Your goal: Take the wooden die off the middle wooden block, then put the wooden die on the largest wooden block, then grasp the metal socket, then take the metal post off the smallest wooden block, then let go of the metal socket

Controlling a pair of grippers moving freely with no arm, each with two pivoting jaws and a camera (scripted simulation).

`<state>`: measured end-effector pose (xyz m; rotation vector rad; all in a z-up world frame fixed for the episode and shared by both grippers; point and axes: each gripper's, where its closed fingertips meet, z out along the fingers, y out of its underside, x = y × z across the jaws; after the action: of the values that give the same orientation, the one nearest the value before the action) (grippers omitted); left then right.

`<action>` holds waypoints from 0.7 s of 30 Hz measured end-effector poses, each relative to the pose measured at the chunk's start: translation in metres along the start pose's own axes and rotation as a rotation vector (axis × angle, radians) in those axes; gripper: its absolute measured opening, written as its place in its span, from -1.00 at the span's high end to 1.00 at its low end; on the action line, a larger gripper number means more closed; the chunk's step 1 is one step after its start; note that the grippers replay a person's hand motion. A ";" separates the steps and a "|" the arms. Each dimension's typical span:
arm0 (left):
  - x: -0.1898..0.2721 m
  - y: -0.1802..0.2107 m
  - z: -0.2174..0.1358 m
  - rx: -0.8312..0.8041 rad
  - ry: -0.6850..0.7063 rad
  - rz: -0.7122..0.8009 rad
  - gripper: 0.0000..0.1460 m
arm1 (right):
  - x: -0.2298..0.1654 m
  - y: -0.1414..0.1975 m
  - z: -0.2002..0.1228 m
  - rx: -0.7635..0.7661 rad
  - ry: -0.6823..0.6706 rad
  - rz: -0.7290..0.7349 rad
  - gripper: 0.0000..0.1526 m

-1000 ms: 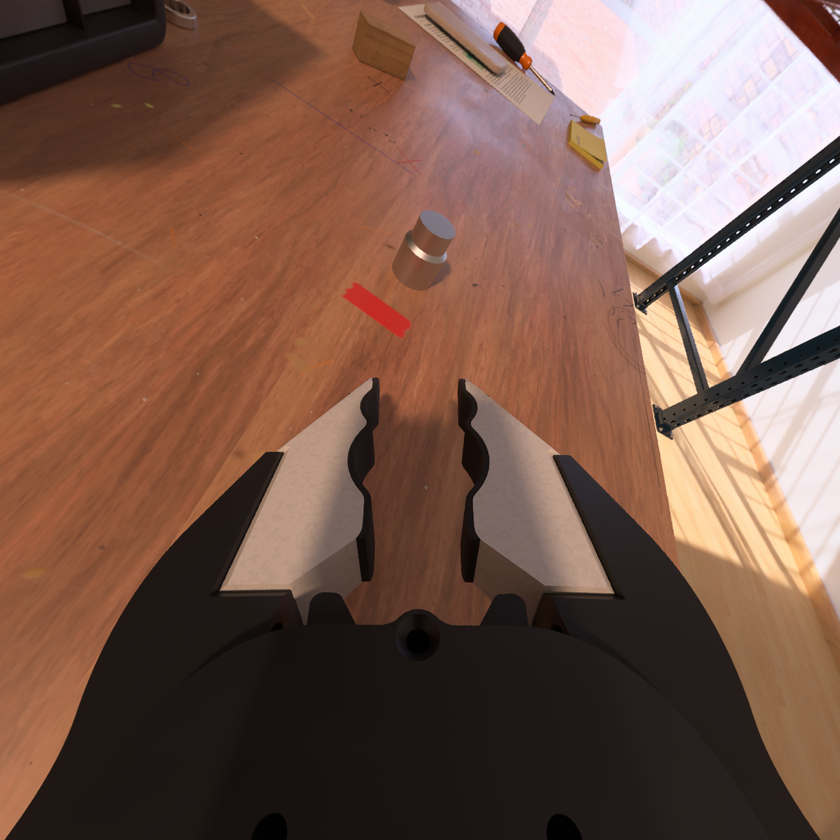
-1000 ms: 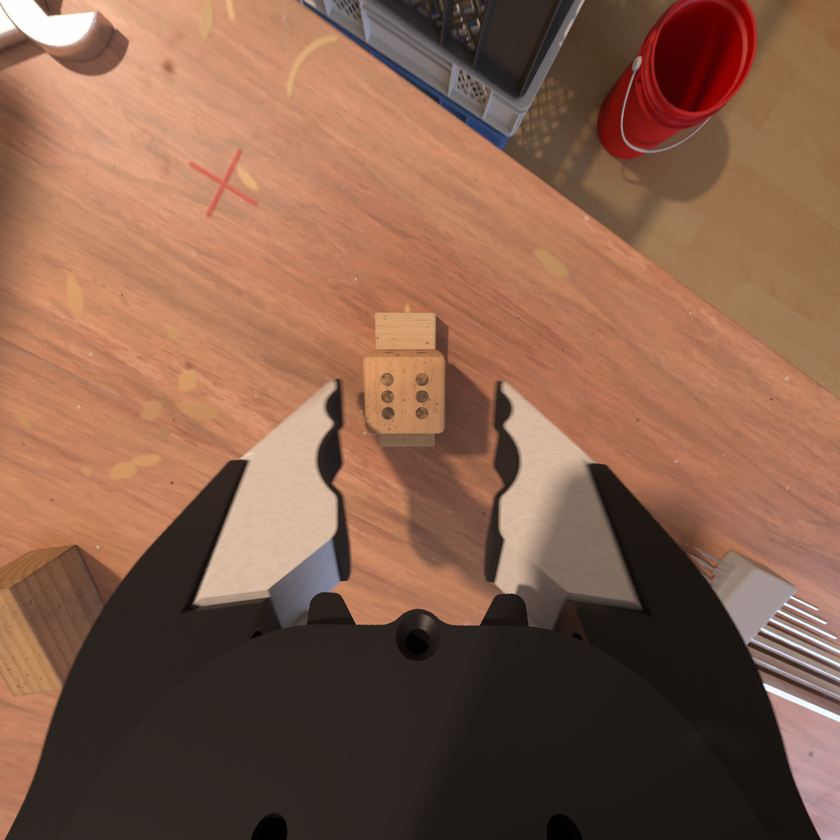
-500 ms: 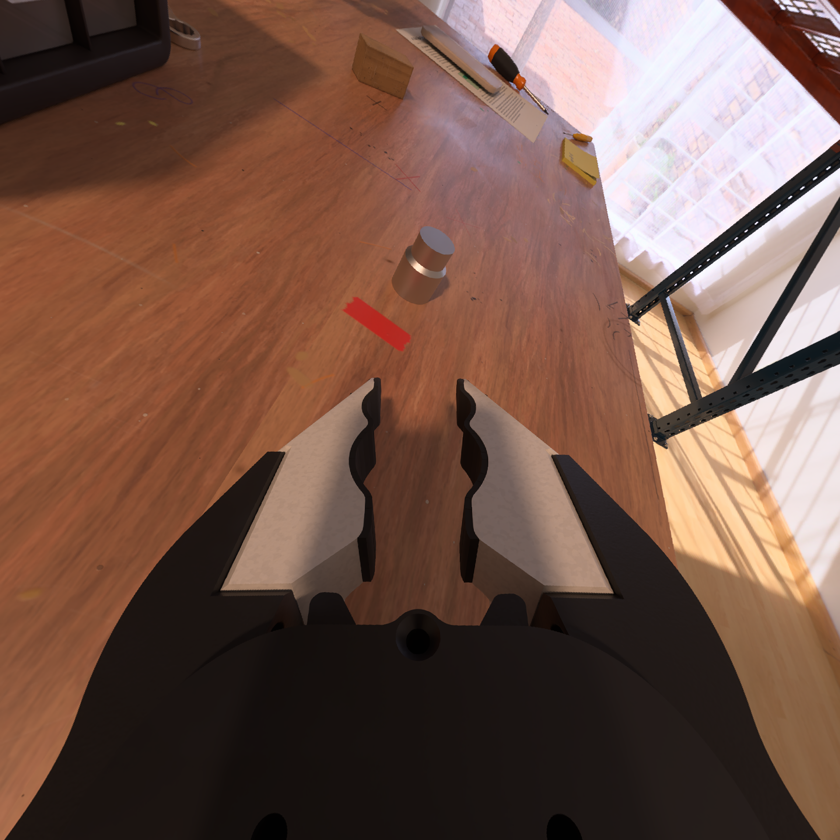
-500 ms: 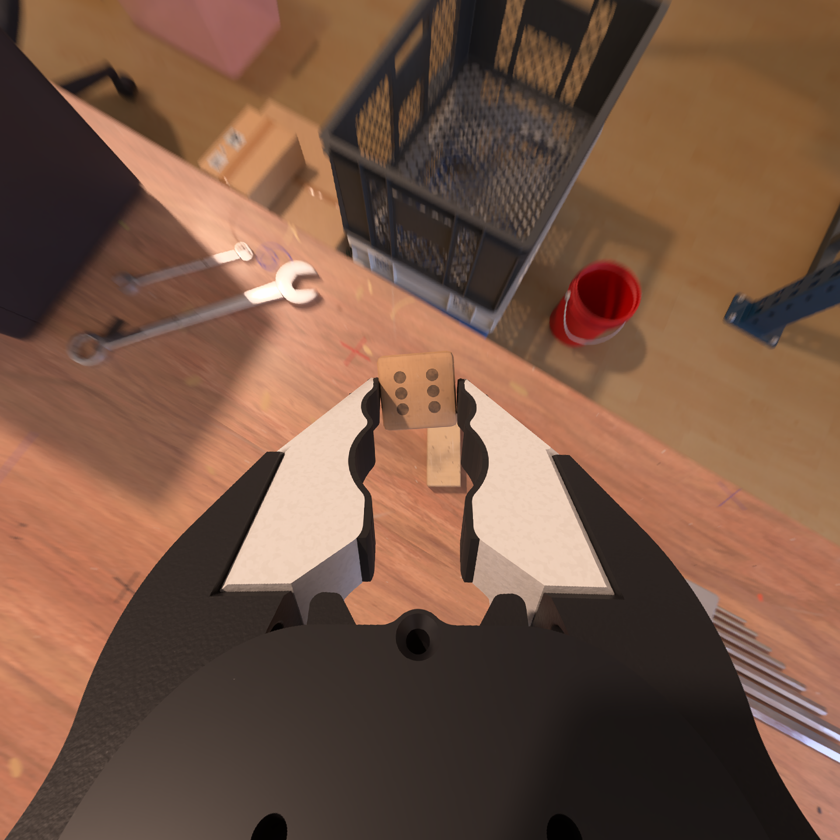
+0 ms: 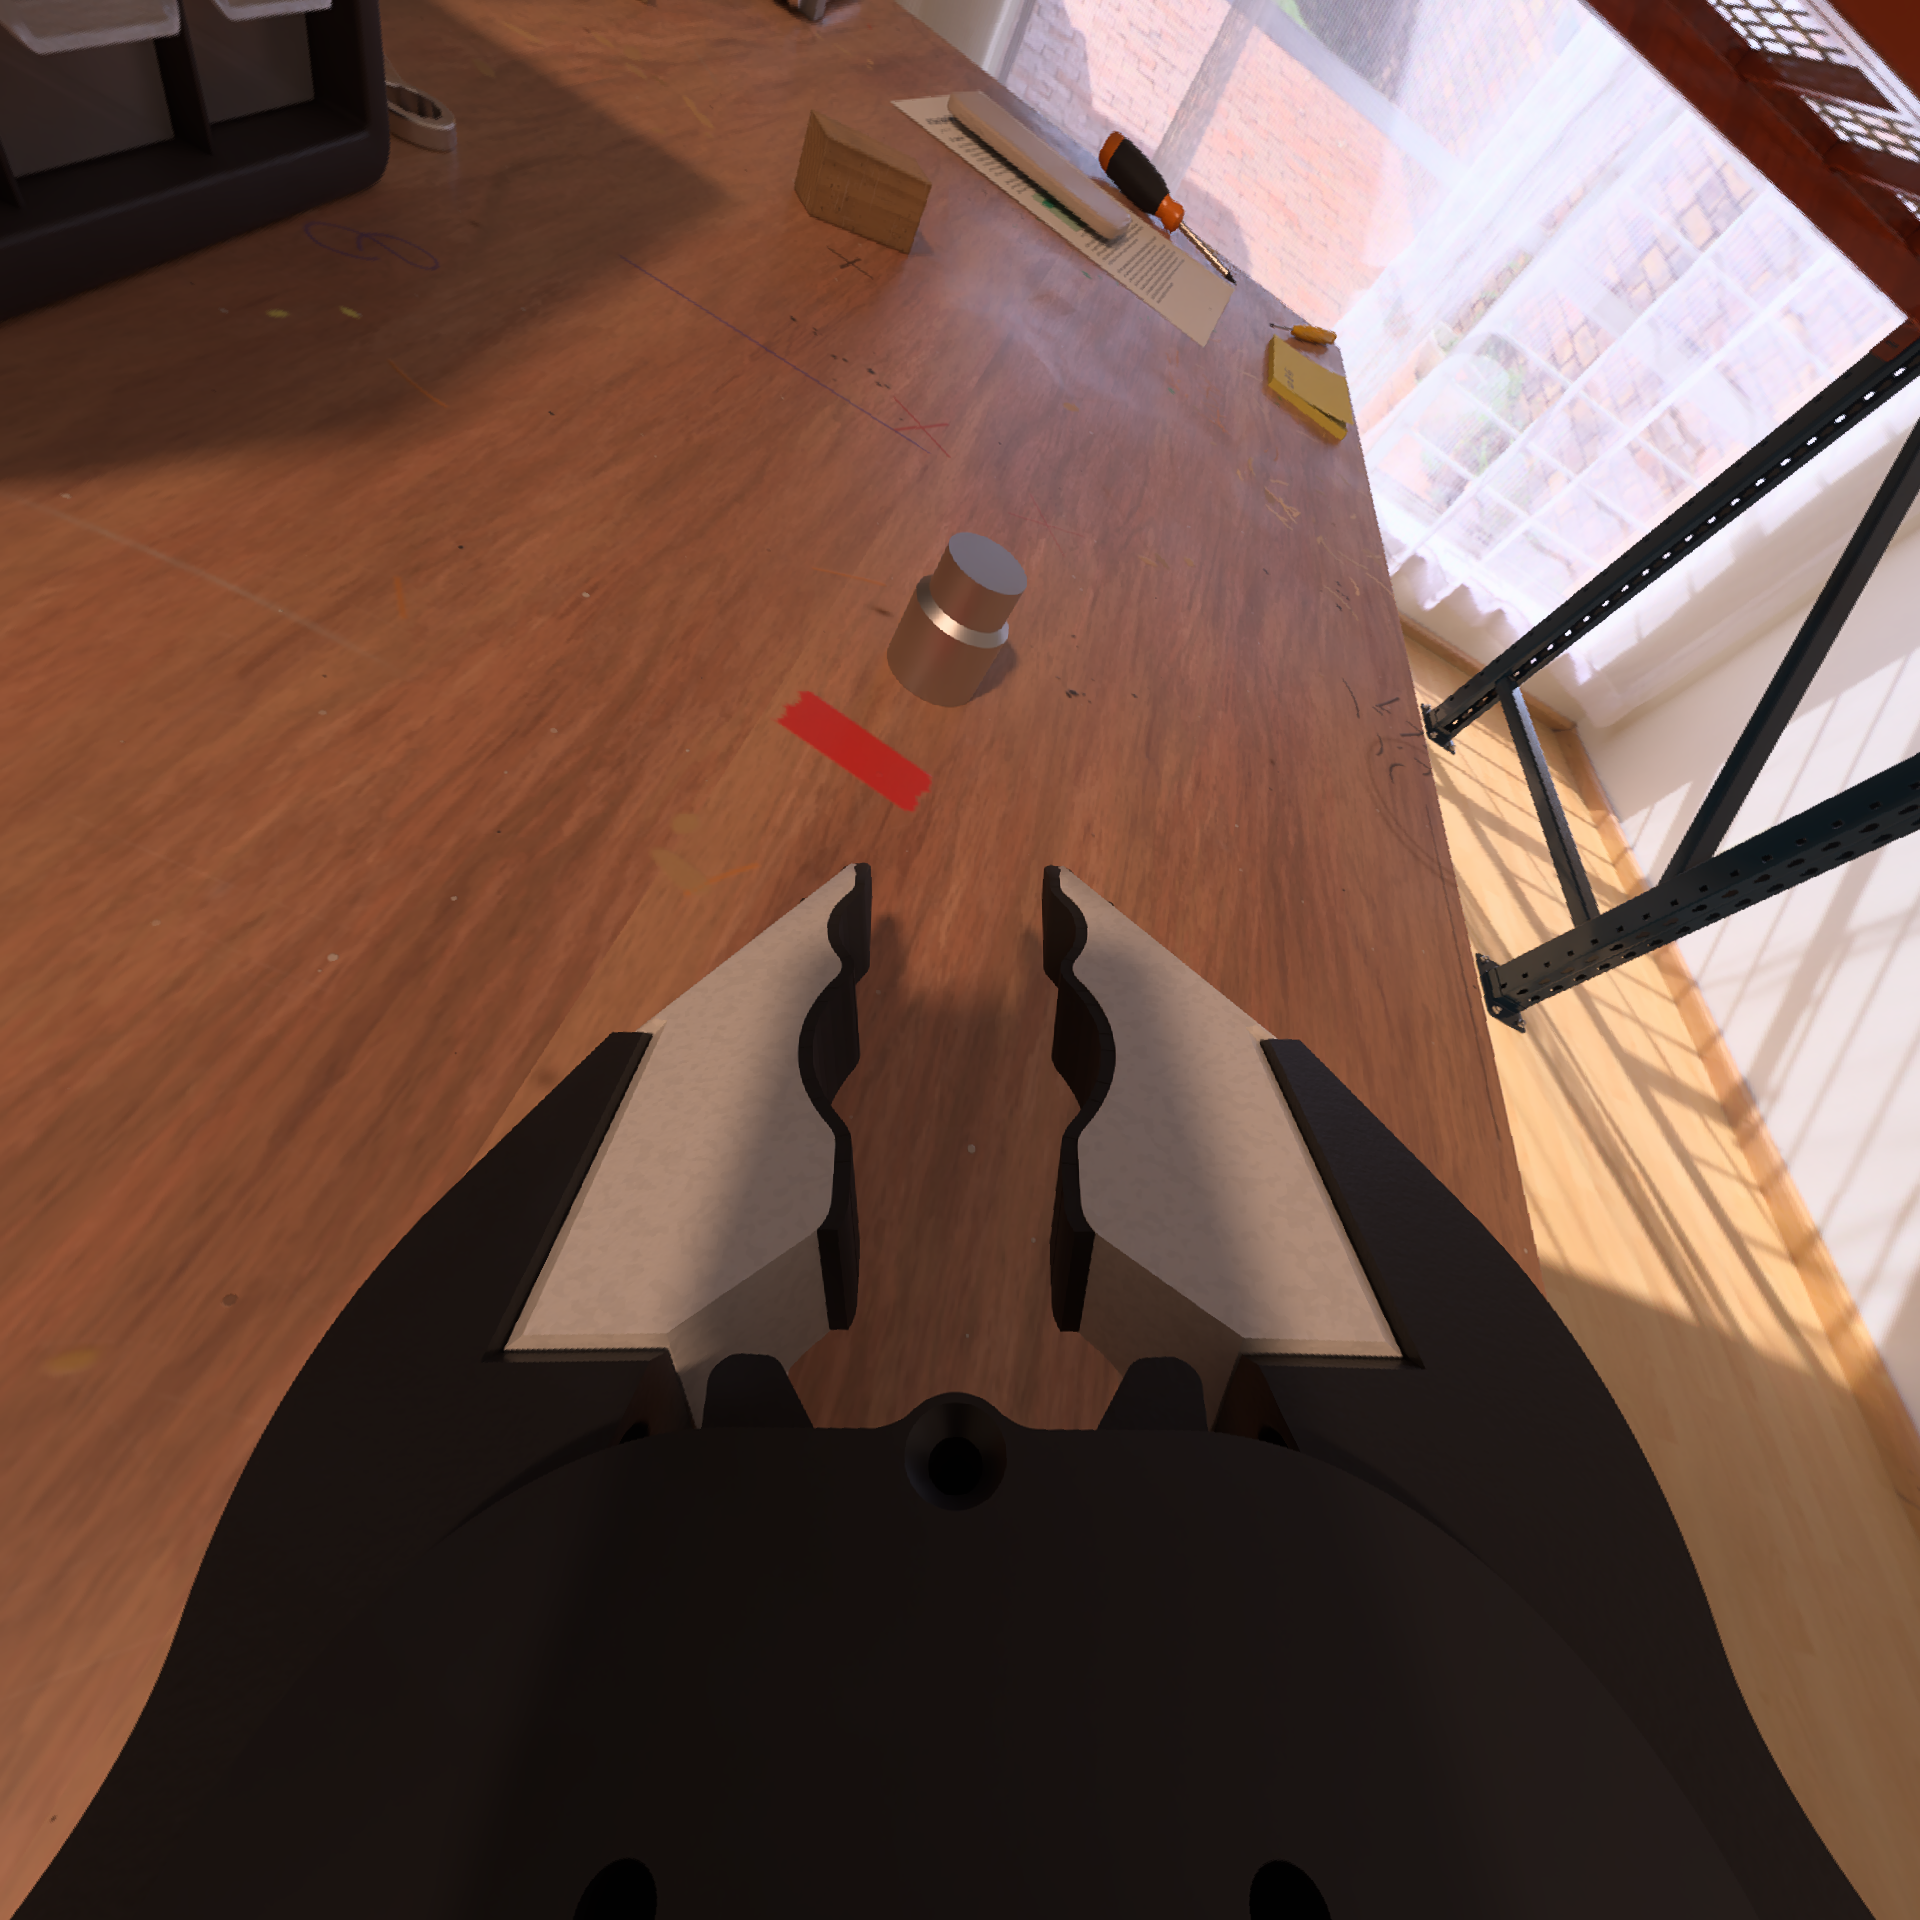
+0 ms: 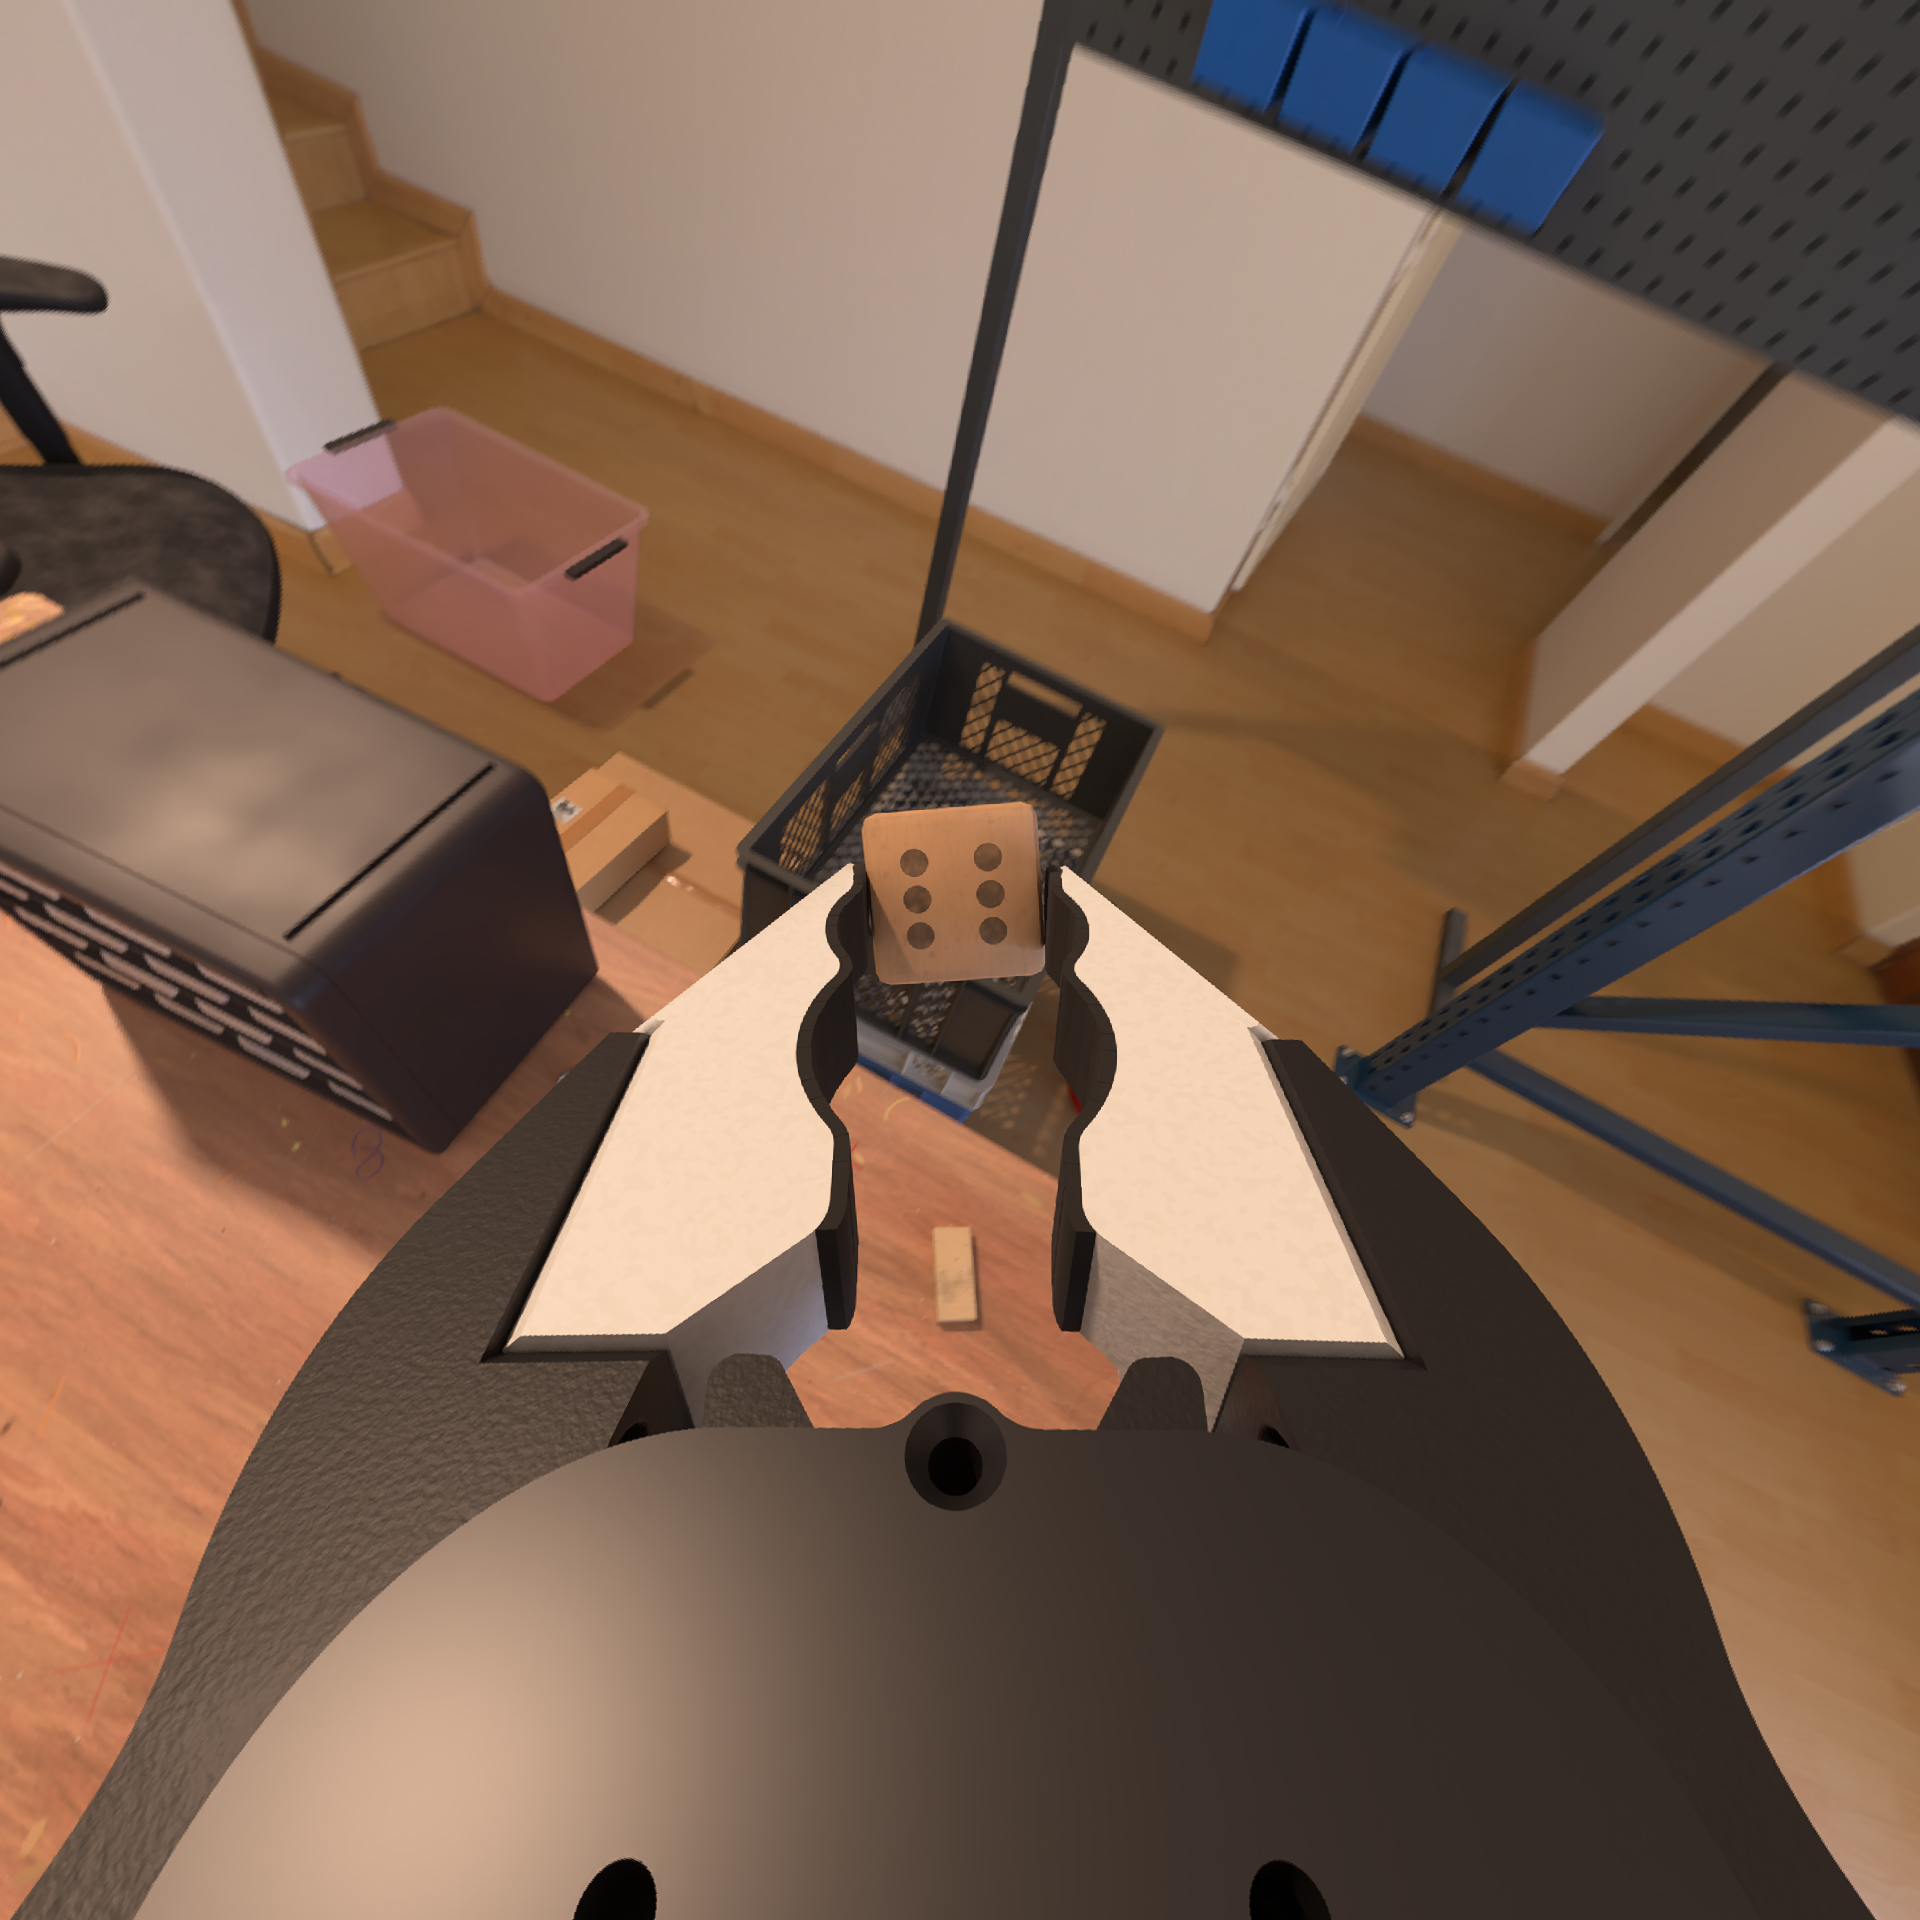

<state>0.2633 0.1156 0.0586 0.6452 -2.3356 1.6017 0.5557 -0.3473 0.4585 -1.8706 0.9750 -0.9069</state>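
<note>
My right gripper (image 6: 954, 906) is shut on the wooden die (image 6: 954, 831), six-dot face towards the camera, and holds it high above the table. The small flat wooden block (image 6: 956, 1274) that bore the die lies bare on the table below, seen between the fingers. In the left wrist view, my left gripper (image 5: 953, 883) is open and empty, low over the table. A stepped metal cylinder, the socket (image 5: 956, 623), stands upright ahead of it, beyond a red tape strip (image 5: 854, 750). A bigger wooden block (image 5: 860, 187) sits far ahead. The metal post is not in view.
A black cabinet (image 5: 187, 125) stands at the far left of the table; it also shows in the right wrist view (image 6: 239, 790). A screwdriver (image 5: 1153, 187), a paper sheet (image 5: 1164, 275) and a yellow pad (image 5: 1307, 387) lie near the right table edge. A black crate (image 6: 1039, 727) and a pink bin (image 6: 478, 551) stand on the floor.
My right gripper closed on the die, lifted it off the small block and rose high while tilting up. The left gripper has barely moved.
</note>
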 end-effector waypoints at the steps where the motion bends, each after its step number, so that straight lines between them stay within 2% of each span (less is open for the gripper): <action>1: 0.000 0.000 0.000 0.002 0.000 0.001 0.55 | 0.002 -0.015 -0.010 0.014 0.019 -0.009 0.56; 8: 0.000 -0.001 -0.001 0.007 0.003 0.002 0.55 | 0.011 -0.102 -0.092 0.121 0.128 -0.047 0.56; 12: 0.001 -0.001 -0.001 0.012 0.007 0.003 0.55 | 0.009 -0.128 -0.136 0.132 0.198 -0.077 0.56; 16: 0.001 -0.001 -0.002 0.017 0.010 0.005 0.55 | 0.001 -0.122 -0.163 0.100 0.262 -0.095 0.56; 21: 0.003 -0.002 -0.003 0.024 0.012 0.013 0.56 | -0.009 -0.070 -0.155 0.001 0.282 -0.078 0.56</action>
<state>0.2619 0.1170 0.0626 0.6249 -2.3197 1.6371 0.4390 -0.3651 0.5816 -1.8220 1.0721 -1.2428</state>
